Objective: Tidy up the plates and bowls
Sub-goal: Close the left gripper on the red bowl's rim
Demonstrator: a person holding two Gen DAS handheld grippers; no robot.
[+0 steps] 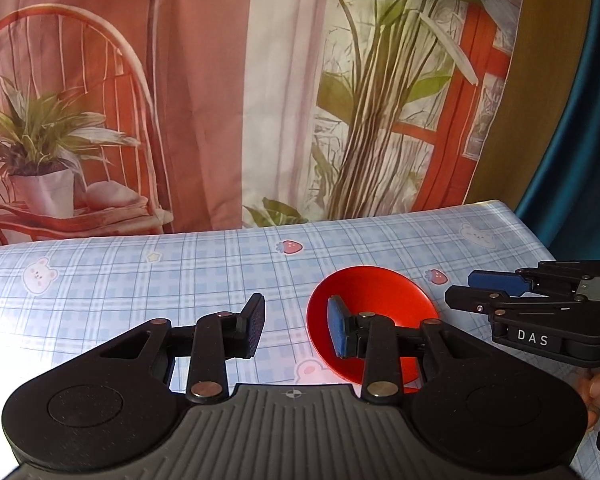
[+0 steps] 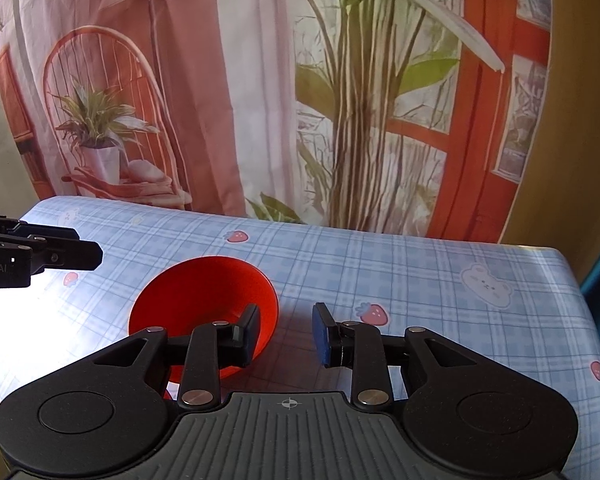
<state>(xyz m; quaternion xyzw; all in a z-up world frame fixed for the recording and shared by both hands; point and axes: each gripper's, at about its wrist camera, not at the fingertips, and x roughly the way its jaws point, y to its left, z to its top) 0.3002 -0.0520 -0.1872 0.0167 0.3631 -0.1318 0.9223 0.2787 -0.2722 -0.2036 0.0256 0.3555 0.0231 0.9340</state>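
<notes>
Flanking the red bowl (image 1: pixel 374 304) on the checked tablecloth (image 1: pixel 180 272), left gripper (image 1: pixel 296 326) and right gripper (image 2: pixel 286 334) both gape, seemingly empty.

Two wrist fisheyes low over the table (image 1: pixel 140 272), backdrop-facing, both sharing the red bowl (image 1: pixel 374 300).

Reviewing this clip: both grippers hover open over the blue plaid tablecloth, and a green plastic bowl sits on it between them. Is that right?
Not quite: the bowl is red, not green. Both wrist views show the red plastic bowl resting on the blue plaid tablecloth. The rest holds: the left gripper and the right gripper both have their jaws apart and hold nothing, with the bowl between them.
</notes>
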